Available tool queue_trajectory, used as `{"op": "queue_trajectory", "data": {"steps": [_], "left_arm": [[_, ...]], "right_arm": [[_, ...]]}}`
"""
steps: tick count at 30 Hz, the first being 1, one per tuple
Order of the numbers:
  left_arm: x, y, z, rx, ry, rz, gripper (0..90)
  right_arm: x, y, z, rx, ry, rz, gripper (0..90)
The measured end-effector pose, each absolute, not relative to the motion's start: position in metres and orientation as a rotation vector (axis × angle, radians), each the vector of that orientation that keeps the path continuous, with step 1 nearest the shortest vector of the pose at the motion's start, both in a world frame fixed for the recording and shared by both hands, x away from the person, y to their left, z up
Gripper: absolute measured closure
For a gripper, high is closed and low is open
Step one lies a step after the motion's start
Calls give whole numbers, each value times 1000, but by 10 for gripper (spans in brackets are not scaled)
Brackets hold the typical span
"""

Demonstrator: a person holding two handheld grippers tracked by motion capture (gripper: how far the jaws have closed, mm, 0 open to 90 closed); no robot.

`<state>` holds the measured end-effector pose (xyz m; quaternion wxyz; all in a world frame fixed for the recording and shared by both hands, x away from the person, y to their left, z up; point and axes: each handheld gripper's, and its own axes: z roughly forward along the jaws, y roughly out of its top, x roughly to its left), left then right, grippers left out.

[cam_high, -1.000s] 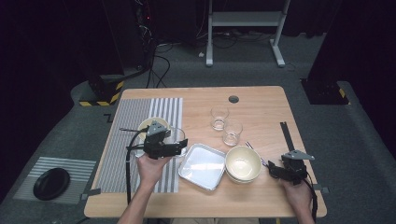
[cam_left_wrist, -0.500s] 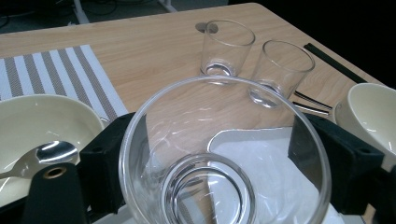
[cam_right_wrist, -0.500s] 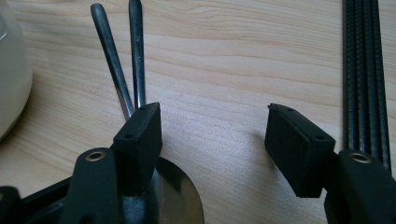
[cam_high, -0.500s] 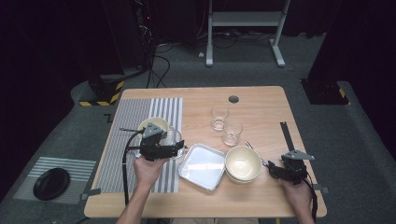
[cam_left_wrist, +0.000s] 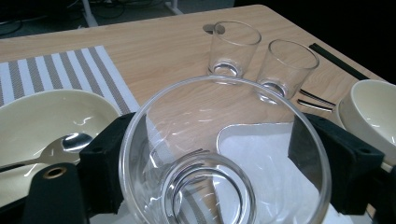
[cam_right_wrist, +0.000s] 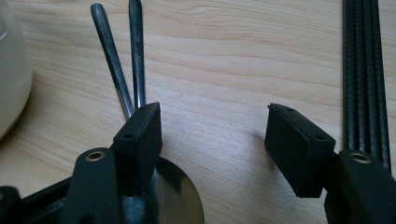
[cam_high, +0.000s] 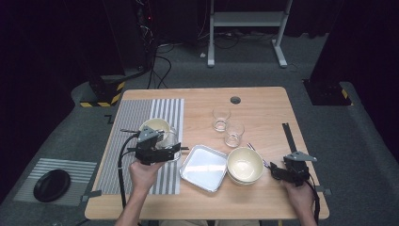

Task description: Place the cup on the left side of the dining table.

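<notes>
My left gripper (cam_high: 165,149) (cam_left_wrist: 215,163) is shut on a clear glass bowl (cam_left_wrist: 224,154) (cam_high: 170,146), one jaw on each side of its rim. It holds the bowl over the right edge of the striped mat (cam_high: 141,117). Just beyond sits a cream bowl (cam_high: 156,126) (cam_left_wrist: 42,116) with a spoon (cam_left_wrist: 65,142) in it. My right gripper (cam_high: 277,173) (cam_right_wrist: 215,135) stands open low over the table near the front right. Two dark metal handles (cam_right_wrist: 114,60) lie by its left jaw, and a round metal piece (cam_right_wrist: 175,200) lies under that jaw.
A metal tray (cam_high: 204,167) lies beside a second cream bowl (cam_high: 244,165) (cam_left_wrist: 373,112). Two empty glasses (cam_high: 220,118) (cam_high: 234,134) (cam_left_wrist: 233,46) stand mid-table. A black strip (cam_high: 288,136) (cam_right_wrist: 366,70) runs along the right side. There is bare wood at the back of the table.
My left gripper, with the glass bowl in it, has drifted slightly toward the near edge. The right gripper has stayed where it was.
</notes>
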<state>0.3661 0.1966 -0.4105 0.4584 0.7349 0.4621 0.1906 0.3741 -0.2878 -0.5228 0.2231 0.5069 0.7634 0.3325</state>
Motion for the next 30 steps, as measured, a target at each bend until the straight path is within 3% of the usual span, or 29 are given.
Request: {"op": "queue_trajectory", "data": {"steps": [30], "left_arm": [[354,212,-412,1782,1162,517,186]], "right_arm": [[374,-288,-523,1385,2113,917,361]]}}
